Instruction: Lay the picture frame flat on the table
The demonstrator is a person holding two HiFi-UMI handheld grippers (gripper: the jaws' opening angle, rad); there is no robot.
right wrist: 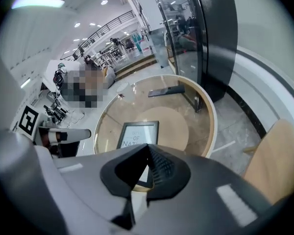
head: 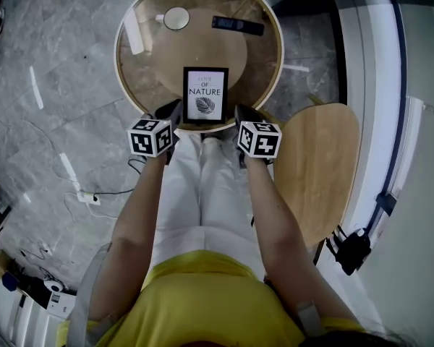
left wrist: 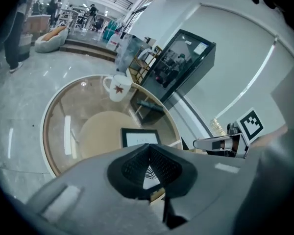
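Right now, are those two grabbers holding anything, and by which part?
Nothing is held: the left gripper and the right gripper are both shut and empty, one on either side of the picture frame.

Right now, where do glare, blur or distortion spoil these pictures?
Head view: glare streaks on the round glass-topped table, yet the print in the black picture frame is sharp. Left gripper view: fisheye bending, dark corners, blurred left tongs. Right gripper view: same, blurred right tongs.
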